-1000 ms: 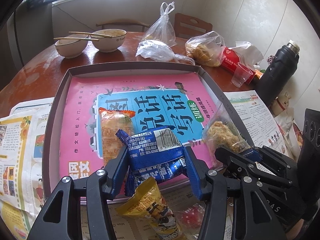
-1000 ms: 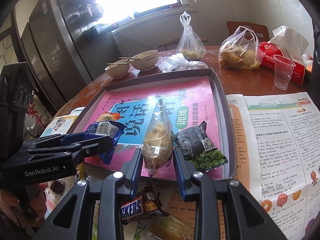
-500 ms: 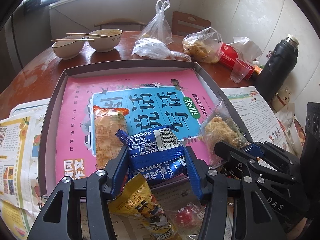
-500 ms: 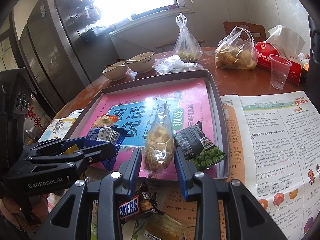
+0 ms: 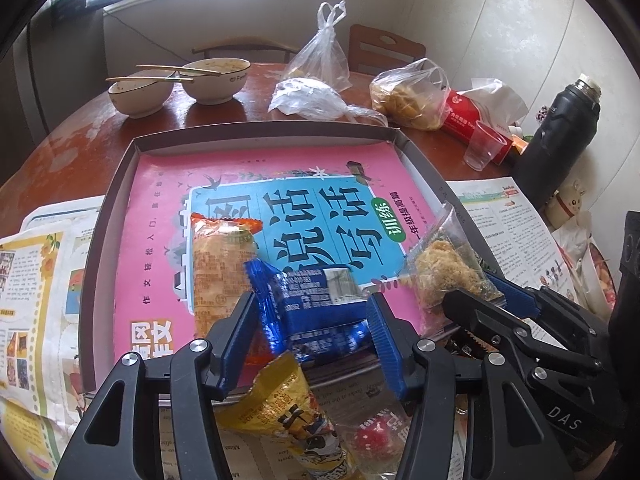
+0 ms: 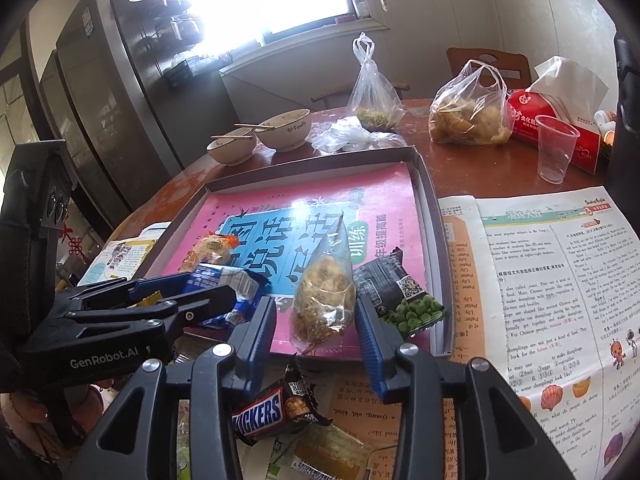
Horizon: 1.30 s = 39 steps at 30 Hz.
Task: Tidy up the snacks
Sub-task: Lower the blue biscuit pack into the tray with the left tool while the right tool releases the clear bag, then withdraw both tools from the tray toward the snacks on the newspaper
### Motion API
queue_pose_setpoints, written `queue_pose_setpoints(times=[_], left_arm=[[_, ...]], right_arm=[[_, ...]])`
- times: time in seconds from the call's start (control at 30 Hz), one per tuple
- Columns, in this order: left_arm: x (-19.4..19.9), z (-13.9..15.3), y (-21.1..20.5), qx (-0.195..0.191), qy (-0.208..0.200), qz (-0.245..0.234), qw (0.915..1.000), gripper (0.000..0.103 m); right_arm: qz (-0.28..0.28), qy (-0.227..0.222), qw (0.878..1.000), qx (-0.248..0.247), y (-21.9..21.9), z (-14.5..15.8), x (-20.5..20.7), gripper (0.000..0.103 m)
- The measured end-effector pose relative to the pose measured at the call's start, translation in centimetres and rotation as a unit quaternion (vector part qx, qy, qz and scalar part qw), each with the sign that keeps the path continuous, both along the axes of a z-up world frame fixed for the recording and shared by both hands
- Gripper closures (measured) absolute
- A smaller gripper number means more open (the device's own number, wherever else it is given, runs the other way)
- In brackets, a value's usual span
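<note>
We take the shallow tray [image 6: 437,280] as our landmark. Nearest us, just outside its near rim, loose snacks lie on the newspaper: a Snickers bar [image 6: 276,410] and a yellow packet [image 5: 288,412]. We judge that a low sweep of either tool could knock them further off.

At the rim, the right gripper [image 6: 316,320] has just been opening. The clear floss-cake bag [image 6: 324,300] sits between its jaws on the tray floor, and the pads no longer press it, so it is released. The risk we see is withdrawal: a pad could snag the crinkled film and drag the bag back over the rim, or nudge the green pea packet [image 6: 404,304] lying just beside it.

The left gripper [image 5: 312,320] is clamped on the blue wafer packet [image 5: 312,300], held partly over the orange packet [image 5: 220,264] inside the tray. Let go there, we think it would land stacked and askew, or slide out over the rim.

Both tools tilt downward toward the tray's near edge, side by side and close; we judge they could bump each other.

Beyond the tray stand two bowls [image 5: 176,84] with chopsticks.
</note>
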<state>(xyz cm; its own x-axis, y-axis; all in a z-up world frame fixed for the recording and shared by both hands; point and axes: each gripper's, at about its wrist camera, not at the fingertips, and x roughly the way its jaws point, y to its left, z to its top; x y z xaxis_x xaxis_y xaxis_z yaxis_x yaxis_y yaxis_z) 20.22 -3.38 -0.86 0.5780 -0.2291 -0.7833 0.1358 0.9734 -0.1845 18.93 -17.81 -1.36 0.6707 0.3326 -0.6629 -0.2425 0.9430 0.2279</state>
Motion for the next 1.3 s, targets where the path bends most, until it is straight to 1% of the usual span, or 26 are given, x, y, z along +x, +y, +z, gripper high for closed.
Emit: queue_pose_setpoints(times=[0.5,0.77,0.9,1.0,1.3], left_arm=[[-1.0,1.1,0.7,-0.008,-0.011,0.002,0.9999,0.044],[-1.8,1.7,1.3,-0.002,-0.019,0.013,0.9997,0.037],[-2.2,2.0,1.7,-0.002,-0.021,0.016,0.9997,0.035],[-2.7,2.3,2.0,-0.006,-0.026,0.019,0.9995,0.029],[-3.9,2.9,3.3,-0.016,-0.029,0.03,0.999,0.029]], right_arm=[[0.007,-0.011,1.0,-0.002,0.5,0.7,-0.5,0.06],[0.006,-0.021,1.0,0.0,0.3,1.3,-0.9,0.053],[0.004,-0.024,1.0,0.002,0.2,1.5,-0.9,0.052],[0.002,-0.025,1.0,0.004,0.0,1.6,-1.0,0.048],[0.004,-0.036,0.999,0.009,0.0,2.3,-1.5,0.045]])
